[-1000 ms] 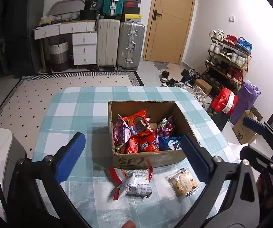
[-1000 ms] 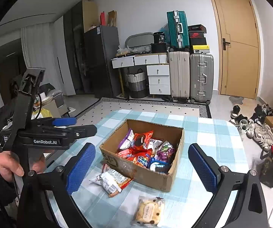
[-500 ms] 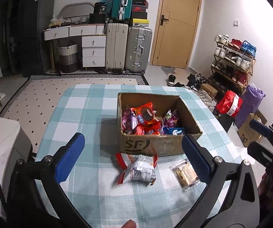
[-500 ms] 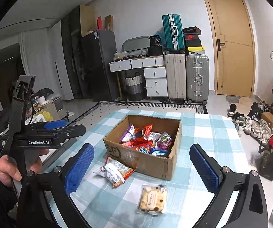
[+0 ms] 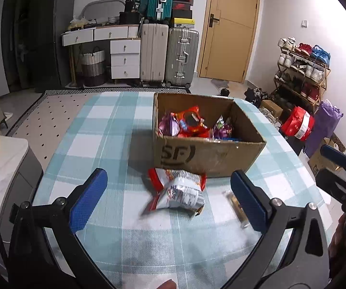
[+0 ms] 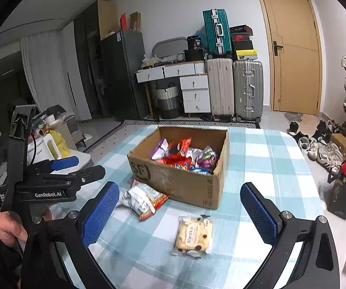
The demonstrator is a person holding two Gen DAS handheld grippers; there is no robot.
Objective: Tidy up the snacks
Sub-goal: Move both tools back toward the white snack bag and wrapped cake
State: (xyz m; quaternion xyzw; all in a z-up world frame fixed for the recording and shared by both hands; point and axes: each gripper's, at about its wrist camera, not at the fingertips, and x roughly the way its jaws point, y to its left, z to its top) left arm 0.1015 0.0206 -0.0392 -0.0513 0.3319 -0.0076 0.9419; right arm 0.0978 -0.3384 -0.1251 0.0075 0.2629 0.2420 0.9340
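Observation:
An open cardboard box (image 5: 206, 156) (image 6: 180, 180) holding several bright snack packets stands on the checked tablecloth. In front of it lies a red and silver snack bag (image 5: 177, 190) (image 6: 144, 198). A clear-wrapped cookie pack (image 6: 194, 234) lies to the right of the bag; in the left wrist view the cookie pack (image 5: 236, 204) is half hidden behind a blue finger. My left gripper (image 5: 168, 195) hangs open over the bag. My right gripper (image 6: 180, 214) is open just above the cookie pack. Neither holds anything. The left gripper body (image 6: 52, 183) shows at the right wrist view's left.
The table (image 5: 95, 130) with the teal checked cloth ends near a grey cabinet (image 5: 9, 168) on the left. Suitcases (image 5: 168, 55), drawers and a door stand behind. A shoe rack (image 5: 303, 72) and bags (image 5: 298, 122) line the right side.
Both grippers have come down and forward toward the table; the box, bag and cookie pack appear larger and nearer. Nothing was taken hold of.

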